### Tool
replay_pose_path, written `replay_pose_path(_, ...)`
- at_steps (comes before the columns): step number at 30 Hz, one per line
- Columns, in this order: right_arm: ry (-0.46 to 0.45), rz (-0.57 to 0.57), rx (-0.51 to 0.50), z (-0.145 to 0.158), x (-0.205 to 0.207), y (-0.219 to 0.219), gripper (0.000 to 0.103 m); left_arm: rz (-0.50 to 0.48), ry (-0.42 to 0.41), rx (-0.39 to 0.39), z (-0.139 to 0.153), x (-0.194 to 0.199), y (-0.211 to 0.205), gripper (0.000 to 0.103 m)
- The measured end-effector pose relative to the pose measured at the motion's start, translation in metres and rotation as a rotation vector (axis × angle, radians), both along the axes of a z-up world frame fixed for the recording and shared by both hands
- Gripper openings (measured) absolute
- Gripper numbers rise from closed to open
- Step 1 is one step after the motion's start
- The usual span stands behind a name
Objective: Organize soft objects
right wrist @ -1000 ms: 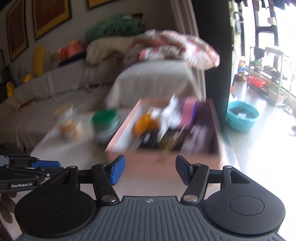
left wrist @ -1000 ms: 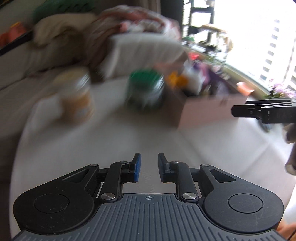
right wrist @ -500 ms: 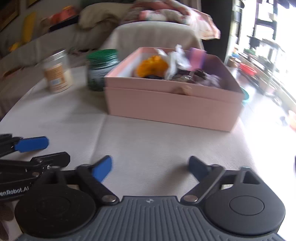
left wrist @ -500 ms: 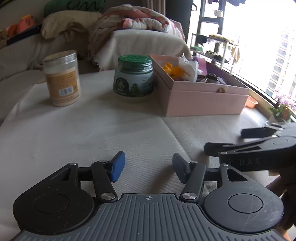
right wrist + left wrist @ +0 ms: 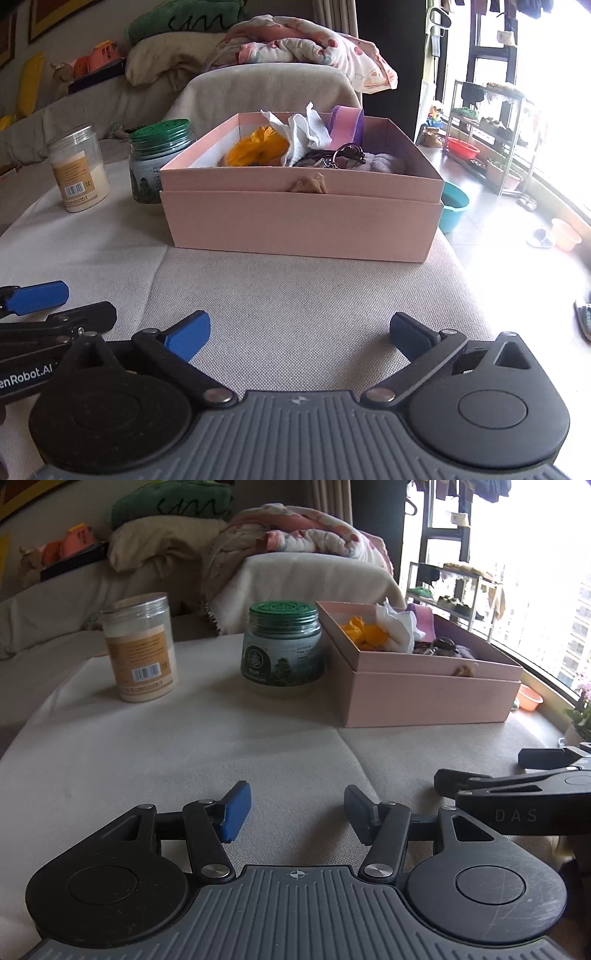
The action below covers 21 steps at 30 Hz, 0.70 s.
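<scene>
A pink box [image 5: 301,218] stands on the cloth-covered table [image 5: 295,295]; it also shows in the left wrist view [image 5: 424,698]. Inside lie soft things: an orange cloth [image 5: 256,146], white cloth [image 5: 304,134], a pink-purple sponge [image 5: 347,125], a lilac fabric [image 5: 384,162] and a dark metal piece [image 5: 345,153]. A tan scrap [image 5: 308,183] hangs over the front rim. My left gripper [image 5: 297,814] is open and empty, low over the table. My right gripper [image 5: 299,334] is open wide and empty, facing the box.
A green-lidded jar [image 5: 282,646] and a clear jar with an orange label [image 5: 140,646] stand left of the box. A sofa with blankets and pillows [image 5: 288,542] lies behind. The table's right edge drops to the floor by a bright window [image 5: 554,110].
Both grippers have opened wider. The views have steadied and dropped low over the table, with the right gripper now squarely facing the box.
</scene>
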State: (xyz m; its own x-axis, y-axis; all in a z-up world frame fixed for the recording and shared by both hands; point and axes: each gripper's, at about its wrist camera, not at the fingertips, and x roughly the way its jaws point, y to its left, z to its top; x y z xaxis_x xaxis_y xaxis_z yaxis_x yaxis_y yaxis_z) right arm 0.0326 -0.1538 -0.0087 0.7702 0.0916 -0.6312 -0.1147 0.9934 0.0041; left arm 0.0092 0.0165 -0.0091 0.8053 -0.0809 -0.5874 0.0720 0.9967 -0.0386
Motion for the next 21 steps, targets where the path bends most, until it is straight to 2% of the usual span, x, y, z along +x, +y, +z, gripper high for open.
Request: replay_pose_path(21,0.0,0.003,0.004,0.0,0.0001,-0.0009,0.103,0.002,0.001,0.019,-0.0003,0.0013,-0.0026,0.062)
